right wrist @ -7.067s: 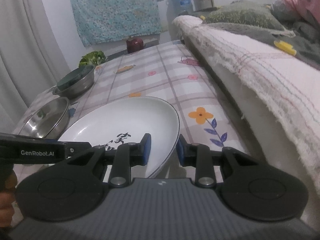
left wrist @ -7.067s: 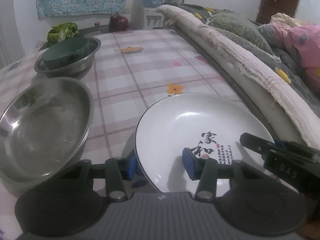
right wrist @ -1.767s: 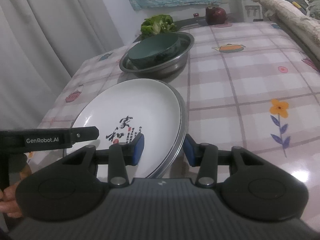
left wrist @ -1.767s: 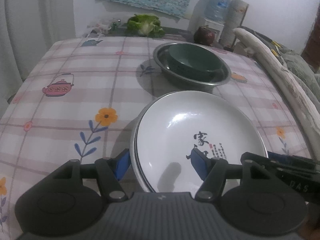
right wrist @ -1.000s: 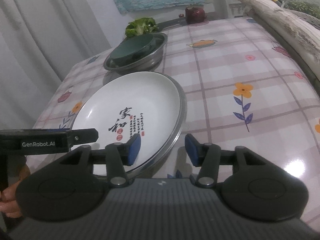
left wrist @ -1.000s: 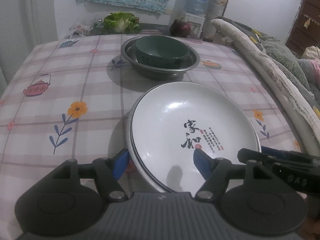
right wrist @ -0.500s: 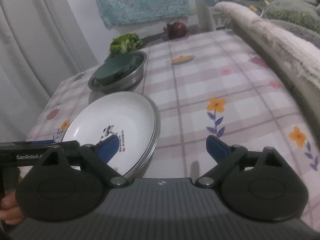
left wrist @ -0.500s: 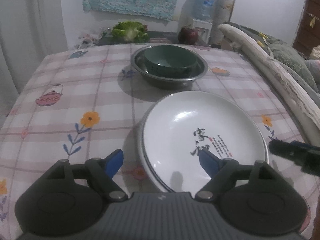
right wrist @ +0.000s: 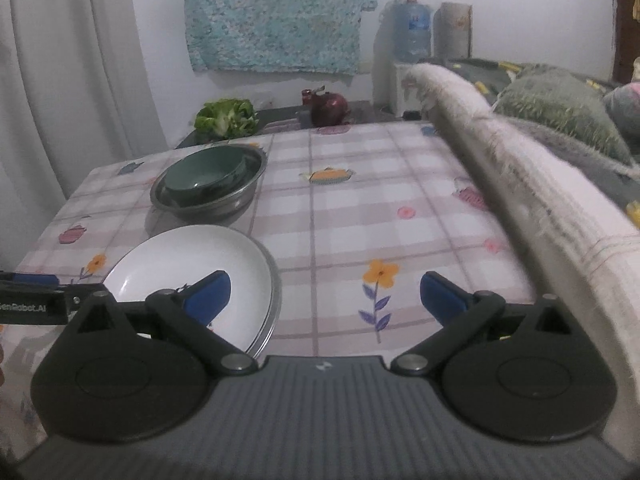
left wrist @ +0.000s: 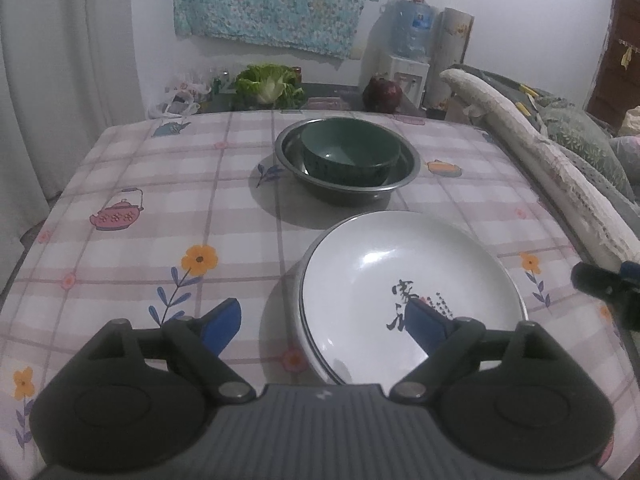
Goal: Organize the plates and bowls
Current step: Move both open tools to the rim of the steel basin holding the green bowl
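Note:
A white plate with black characters (left wrist: 400,276) rests in a shallow steel dish on the checked tablecloth, near the front edge. It also shows in the right wrist view (right wrist: 192,264). Behind it a dark green bowl (left wrist: 350,152) sits inside a steel basin (left wrist: 406,168); both show in the right wrist view, the bowl (right wrist: 204,178) and the basin (right wrist: 240,196). My left gripper (left wrist: 324,322) is open and empty, raised above the plate's near left rim. My right gripper (right wrist: 324,292) is open and empty, to the right of the plate.
A folded blanket and bedding (right wrist: 540,200) run along the table's right edge. A cabbage (left wrist: 266,86), a dark red teapot (left wrist: 382,96) and a water dispenser (left wrist: 412,40) stand behind the table. A curtain (right wrist: 60,80) hangs at the left.
Both grippers have opened wider and let go of the plate and steel dish, which now rest on the table. Both have drawn back from the rim; the right one has swung right.

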The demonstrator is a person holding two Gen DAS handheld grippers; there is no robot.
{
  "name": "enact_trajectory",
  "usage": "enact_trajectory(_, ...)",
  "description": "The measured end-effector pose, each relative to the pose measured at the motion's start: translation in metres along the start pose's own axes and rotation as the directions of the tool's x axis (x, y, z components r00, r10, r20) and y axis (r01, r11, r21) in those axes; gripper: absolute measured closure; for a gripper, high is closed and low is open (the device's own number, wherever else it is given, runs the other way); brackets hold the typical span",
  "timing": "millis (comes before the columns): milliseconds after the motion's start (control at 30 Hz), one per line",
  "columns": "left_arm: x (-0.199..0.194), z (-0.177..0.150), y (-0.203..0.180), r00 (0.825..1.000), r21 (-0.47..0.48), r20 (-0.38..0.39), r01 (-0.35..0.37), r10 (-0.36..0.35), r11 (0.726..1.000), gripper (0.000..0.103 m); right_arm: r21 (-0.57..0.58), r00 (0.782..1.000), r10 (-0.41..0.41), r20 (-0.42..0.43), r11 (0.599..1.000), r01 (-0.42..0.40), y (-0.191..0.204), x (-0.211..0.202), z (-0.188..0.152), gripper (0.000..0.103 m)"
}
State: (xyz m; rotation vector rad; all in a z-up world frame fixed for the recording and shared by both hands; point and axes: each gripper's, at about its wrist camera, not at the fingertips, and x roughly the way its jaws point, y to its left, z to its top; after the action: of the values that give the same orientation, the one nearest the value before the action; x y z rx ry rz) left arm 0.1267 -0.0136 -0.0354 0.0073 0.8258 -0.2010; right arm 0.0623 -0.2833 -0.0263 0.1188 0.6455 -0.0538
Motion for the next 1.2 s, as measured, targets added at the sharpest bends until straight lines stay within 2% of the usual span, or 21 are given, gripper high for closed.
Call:
enact_trajectory(267, -0.015, 0.013, 0.008, 0.999, -0.021, 0.03, -0.02, 0.021, 1.0, 0.013, -0.121, 0.988, -0.131, 0.085, 0.983, 0.141, 0.008, -0.021, 0.017, 0.001)
enact_trajectory(500, -0.03, 0.032, 0.015, 0.989, -0.008, 0.046, -0.137, 0.138, 0.99, 0.013, -0.162, 0.978, -0.147, 0.146, 0.972, 0.17, 0.008, -0.042, 0.041, 0.001)
enact_trajectory(600, -0.029, 0.04, 0.021, 0.987, -0.015, 0.04, -0.157, 0.157, 0.988, 0.013, -0.168, 0.982, -0.117, 0.147, 0.976, 0.142, 0.008, -0.045, 0.049, 0.001)
enact_trajectory(767, -0.018, 0.05, 0.026, 0.985, -0.035, 0.014, -0.169, 0.169, 0.985, 0.013, -0.135, 0.993, -0.027, 0.117, 0.99, 0.043, 0.01, -0.038, 0.062, 0.001)
enact_trajectory(900, -0.012, 0.058, 0.021, 0.983, -0.009, 0.021, -0.18, 0.18, 0.984, 0.013, -0.113, 0.994, 0.043, 0.104, 0.993, -0.031, 0.014, -0.03, 0.068, 0.001)
enact_trajectory(1200, 0.005, 0.077, 0.017, 0.98, 0.01, 0.025, -0.196, 0.196, 0.98, 0.013, -0.096, 0.99, 0.134, 0.033, 0.987, -0.131, 0.026, 0.004, 0.084, 0.001)
